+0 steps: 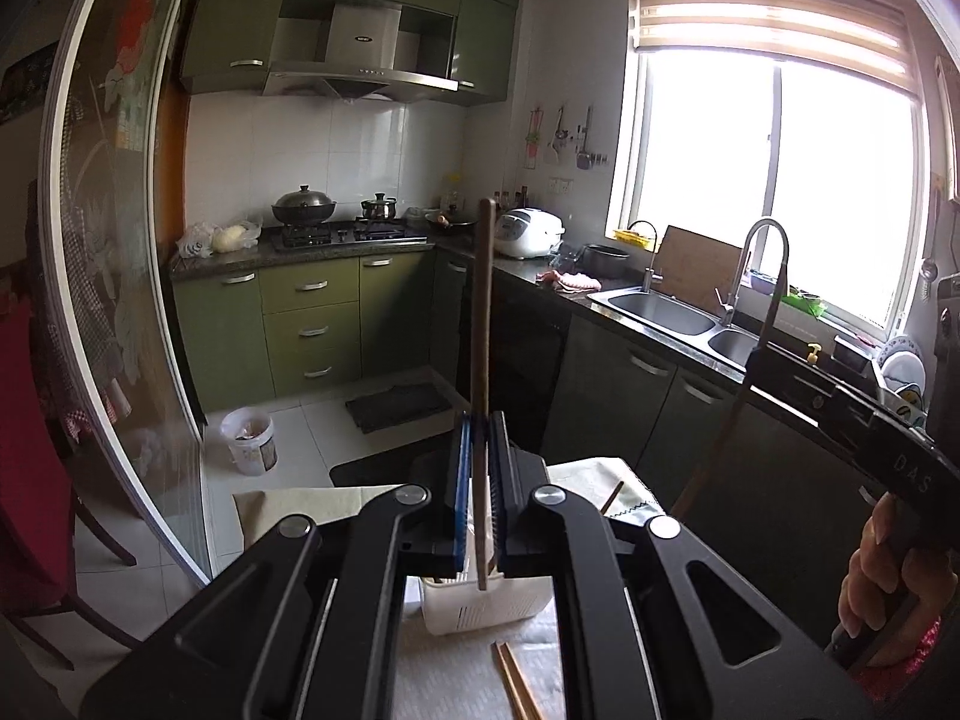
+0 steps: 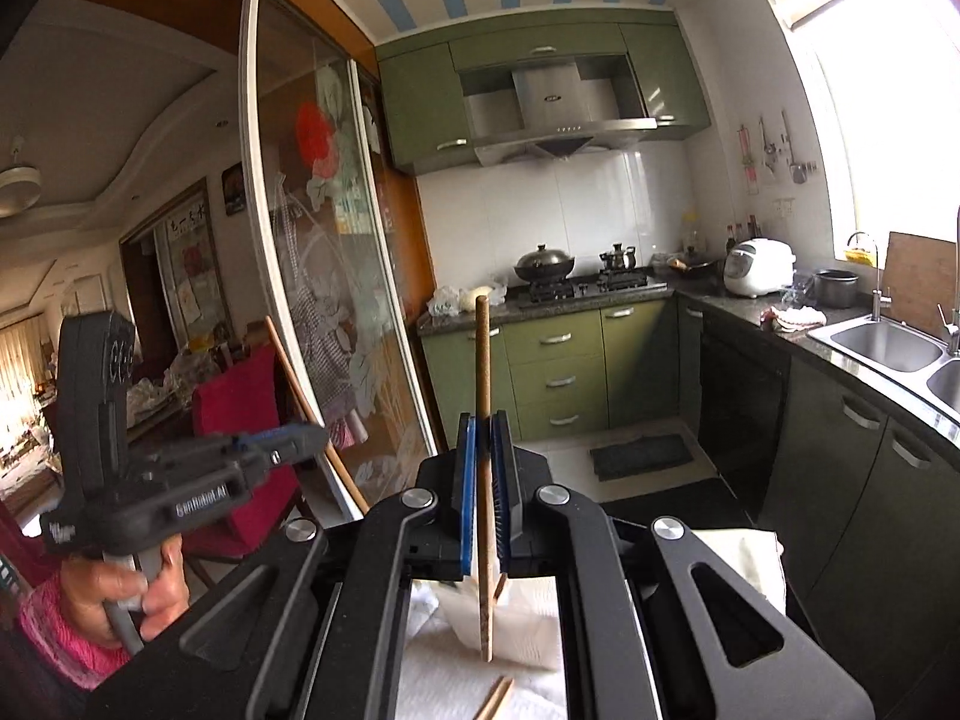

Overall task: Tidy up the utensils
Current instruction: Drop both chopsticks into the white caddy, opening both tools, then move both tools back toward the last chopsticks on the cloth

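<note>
Left gripper (image 1: 478,420), fingers clamped on an upright wooden chopstick (image 1: 483,324) whose lower tip hangs over the white utensil holder (image 1: 480,606). Right gripper (image 2: 483,423), fingers likewise closed on a second upright chopstick (image 2: 482,360), above the same holder (image 2: 516,630). Loose chopsticks (image 1: 516,684) lie on the cloth-covered surface (image 1: 444,678) just beside the holder.
</note>
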`<state>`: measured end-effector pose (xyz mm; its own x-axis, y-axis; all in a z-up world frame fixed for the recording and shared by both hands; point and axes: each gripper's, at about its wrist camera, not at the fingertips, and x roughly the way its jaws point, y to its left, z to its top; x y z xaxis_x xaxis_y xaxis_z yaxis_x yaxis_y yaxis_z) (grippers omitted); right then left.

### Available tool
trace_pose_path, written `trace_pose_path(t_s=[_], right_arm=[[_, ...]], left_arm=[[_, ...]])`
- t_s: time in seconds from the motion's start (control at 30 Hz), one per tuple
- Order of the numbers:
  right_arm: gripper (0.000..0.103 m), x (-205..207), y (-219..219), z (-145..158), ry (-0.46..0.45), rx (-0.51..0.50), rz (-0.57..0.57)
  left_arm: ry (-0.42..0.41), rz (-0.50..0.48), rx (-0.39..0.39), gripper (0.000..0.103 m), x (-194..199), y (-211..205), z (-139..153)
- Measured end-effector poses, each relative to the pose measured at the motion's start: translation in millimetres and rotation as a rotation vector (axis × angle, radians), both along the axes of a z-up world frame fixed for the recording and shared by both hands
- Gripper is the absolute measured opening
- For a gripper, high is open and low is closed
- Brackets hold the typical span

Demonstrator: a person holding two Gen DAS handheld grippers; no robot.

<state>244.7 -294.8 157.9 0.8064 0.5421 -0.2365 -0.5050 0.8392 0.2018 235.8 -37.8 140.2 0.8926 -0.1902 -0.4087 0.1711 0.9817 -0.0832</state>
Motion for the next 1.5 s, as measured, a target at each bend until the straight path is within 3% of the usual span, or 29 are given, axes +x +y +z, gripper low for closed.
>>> trace_pose_path(t_s=[0.33, 0.8, 0.87, 0.93, 1.07, 1.1, 1.13, 1.2, 1.37, 1.5], right_arm=[[0.006, 76, 25, -14, 0.001, -0.009, -0.064], [0.006, 91, 47, -109, 0.161, -0.143, -0.055], [0.008, 88, 47, -115, 0.172, -0.153, -0.041], [0.008, 80, 46, -113, 0.159, -0.16, -0.034], [0.009, 46, 32, -104, 0.123, -0.12, -0.017], [0.013, 34, 26, -102, 0.115, -0.104, -0.022], [0.016, 23, 19, -103, 0.114, -0.092, -0.029], [0.027, -2, 5, -109, 0.117, -0.084, -0.053], [0.03, -57, -24, -151, 0.161, -0.095, -0.18], [0.03, -75, -49, -193, 0.29, -0.029, -0.2]], left_arm=[[0.011, -0.007, -0.005, 0.006, 47, -5, -31], [0.146, -0.019, 0.043, 0.007, 62, -12, -100], [0.147, -0.022, 0.06, 0.012, 59, -14, -104], [0.141, -0.016, 0.06, 0.026, 56, -13, -102], [0.12, -0.012, 0.073, 0.028, 37, -12, -91], [0.128, -0.005, 0.083, 0.034, 31, -13, -89], [0.146, 0.001, 0.088, 0.046, 24, -13, -90], [0.207, 0.017, 0.09, 0.057, 10, -13, -102], [0.464, 0.005, 0.081, 0.057, -10, -17, -175], [0.645, 0.014, 0.06, 0.057, -8, -22, -236]])
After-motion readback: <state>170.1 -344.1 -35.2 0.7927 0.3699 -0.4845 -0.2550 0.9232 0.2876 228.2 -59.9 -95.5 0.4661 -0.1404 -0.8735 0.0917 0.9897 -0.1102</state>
